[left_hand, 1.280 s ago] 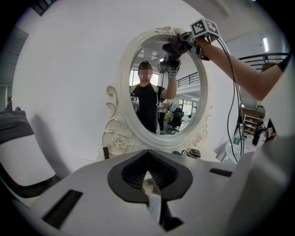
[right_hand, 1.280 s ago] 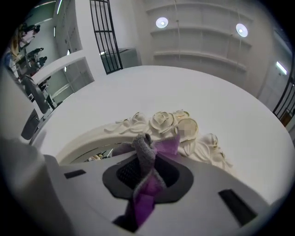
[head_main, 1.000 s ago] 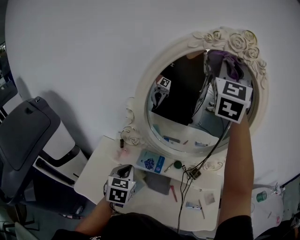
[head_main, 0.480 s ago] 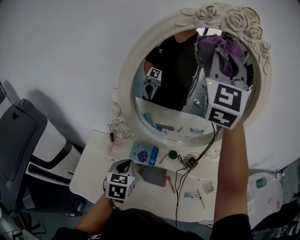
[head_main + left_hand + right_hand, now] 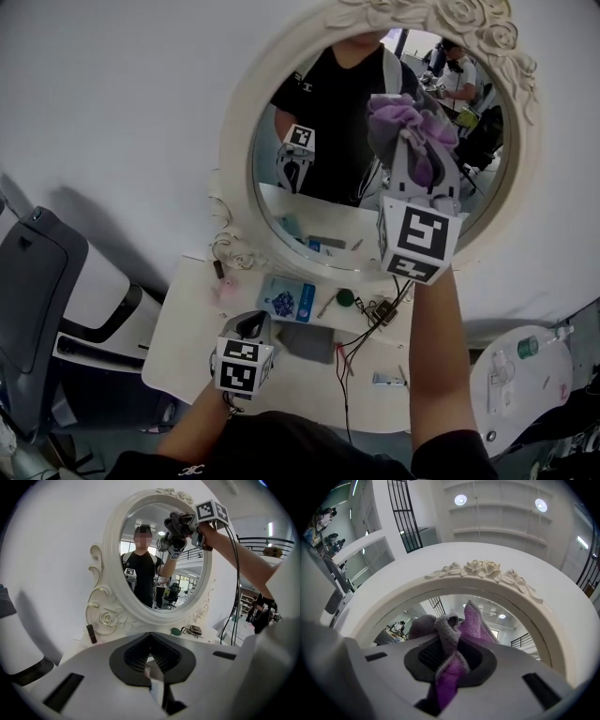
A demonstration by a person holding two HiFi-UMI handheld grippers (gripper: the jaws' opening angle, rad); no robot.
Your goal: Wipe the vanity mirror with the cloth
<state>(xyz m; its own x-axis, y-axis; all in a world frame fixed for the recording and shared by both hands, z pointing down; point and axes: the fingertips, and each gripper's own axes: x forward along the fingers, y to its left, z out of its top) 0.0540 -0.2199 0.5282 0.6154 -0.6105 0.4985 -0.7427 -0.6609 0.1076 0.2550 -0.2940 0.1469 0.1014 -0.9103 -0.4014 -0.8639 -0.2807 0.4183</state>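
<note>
Both closed: right hand-held gripper (image 5: 417, 161) pinches the cloth (image 5: 411, 122) at the mirror (image 5: 328, 220) below its rim (left hand-held gripper (image 5: 251, 325) empty).

All three views toward mirror (image 5: 347, 225)

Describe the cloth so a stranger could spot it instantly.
Find the oval mirror in its white rose-carved frame. Before its upper right glass, the right gripper pinches the cloth: a bunched purple rag, the only soft thing up there.
</note>
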